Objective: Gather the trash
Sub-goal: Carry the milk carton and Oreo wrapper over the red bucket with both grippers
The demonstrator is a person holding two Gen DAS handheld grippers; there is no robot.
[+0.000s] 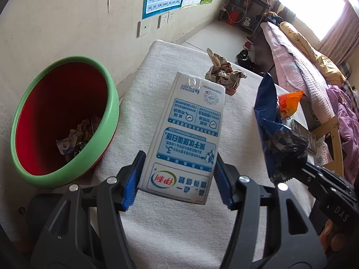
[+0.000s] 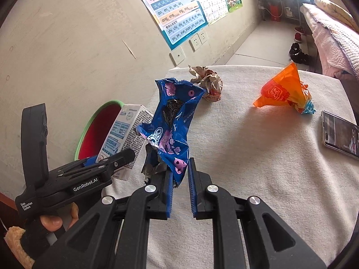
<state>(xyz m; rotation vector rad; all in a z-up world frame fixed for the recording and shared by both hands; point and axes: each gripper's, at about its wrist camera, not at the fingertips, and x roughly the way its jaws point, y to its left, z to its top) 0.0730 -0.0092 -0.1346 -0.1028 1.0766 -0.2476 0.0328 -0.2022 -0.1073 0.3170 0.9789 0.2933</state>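
Note:
My left gripper [image 1: 177,177] is shut on a white and blue milk carton [image 1: 190,132] and holds it above the white-covered table [image 1: 179,224]. The carton also shows in the right wrist view [image 2: 128,134]. My right gripper [image 2: 180,183] is shut on a blue Oreo wrapper [image 2: 172,121], held up over the table; the wrapper shows at the right of the left wrist view [image 1: 267,112]. A red bin with a green rim [image 1: 112,103] stands left of the table, with crumpled trash inside. It is partly hidden behind the carton in the right wrist view [image 2: 98,121].
A crumpled brown paper ball [image 1: 222,71] [image 2: 208,80] lies at the table's far end. An orange snack bag [image 2: 285,89] [image 1: 289,102] lies on the right. A phone [image 2: 338,134] lies at the right edge. A wall is to the left, a bed [image 1: 314,67] to the right.

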